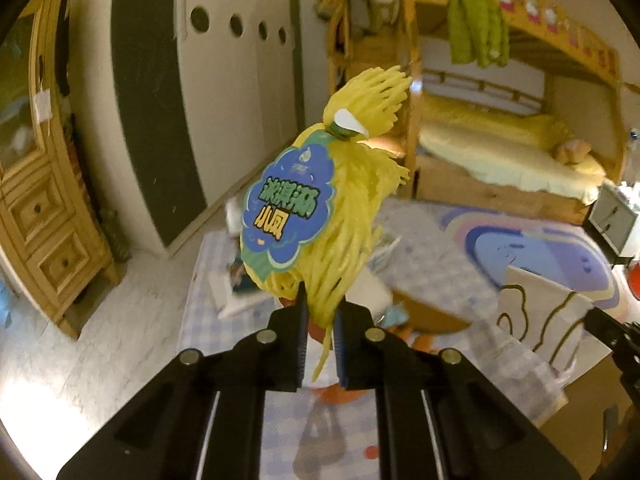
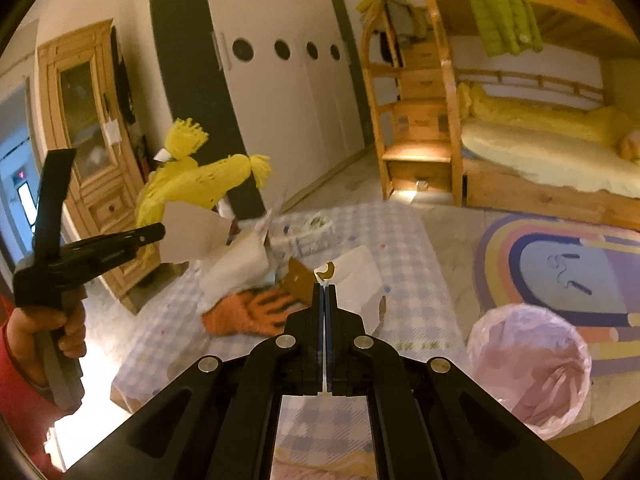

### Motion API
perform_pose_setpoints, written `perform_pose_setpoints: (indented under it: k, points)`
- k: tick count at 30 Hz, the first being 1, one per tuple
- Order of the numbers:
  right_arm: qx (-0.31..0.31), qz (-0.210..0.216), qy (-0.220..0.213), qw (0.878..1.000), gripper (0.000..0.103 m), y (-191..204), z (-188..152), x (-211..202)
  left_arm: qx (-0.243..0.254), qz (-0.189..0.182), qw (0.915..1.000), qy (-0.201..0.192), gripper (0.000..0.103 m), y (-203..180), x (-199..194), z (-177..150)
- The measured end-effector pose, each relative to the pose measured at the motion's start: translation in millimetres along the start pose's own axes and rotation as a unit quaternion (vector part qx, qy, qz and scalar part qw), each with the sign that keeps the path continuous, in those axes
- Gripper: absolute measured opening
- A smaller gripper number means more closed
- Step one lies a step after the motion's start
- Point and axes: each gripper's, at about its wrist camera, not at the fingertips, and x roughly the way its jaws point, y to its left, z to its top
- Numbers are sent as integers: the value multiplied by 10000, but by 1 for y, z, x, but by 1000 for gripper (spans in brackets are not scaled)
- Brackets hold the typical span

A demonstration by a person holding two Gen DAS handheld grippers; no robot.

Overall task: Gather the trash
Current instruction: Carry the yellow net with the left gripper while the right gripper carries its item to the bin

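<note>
Left gripper (image 1: pixel 320 320) clamped on yellow plastic mesh bag with blue label (image 1: pixel 340 200) at frame centre, right gripper (image 2: pixel 325 292) closed on white paper bag's edge (image 2: pixel 356 276), only right view shows pink-lined bin (image 2: pixel 528 364) lower right, checked cloth (image 2: pixel 400 240) edge beside bare floor.

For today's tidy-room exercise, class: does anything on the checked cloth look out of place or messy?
Yes. Torn paper scraps, an orange glove and a brown card piece lie jumbled on the checked cloth instead of in the pink-lined bin. The left gripper holds up a yellow net bag.
</note>
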Motion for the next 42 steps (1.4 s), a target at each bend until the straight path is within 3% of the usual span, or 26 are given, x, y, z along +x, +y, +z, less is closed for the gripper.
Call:
perform_pose_setpoints:
  k: [7, 14, 19, 25, 33, 42]
  points:
    - [97, -281, -323, 9990, 0, -23, 15, -40, 257, -839, 9959, -222, 9, -53, -32, 2]
    - [294, -927, -187, 9951, 0, -64, 0, -58, 615, -1792, 9818, 151, 9, -137, -9, -19]
    - [549, -1335, -129, 9894, 0, -101, -11, -68, 934, -2264, 9694, 157, 9, -183, -10, -27]
    - [777, -1594, -21, 9841, 0, -129, -20, -70, 1087, -2458, 9631, 171, 9, -198, -1, -25]
    - [1151, -1755, 96, 9777, 0, -166, -38, -71, 1162, -2694, 9548, 482, 9, -221, 25, -23]
    - [1267, -1858, 30, 9744, 0, -178, -42, -85, 1250, -2787, 9506, 543, 9, -240, 28, -26]
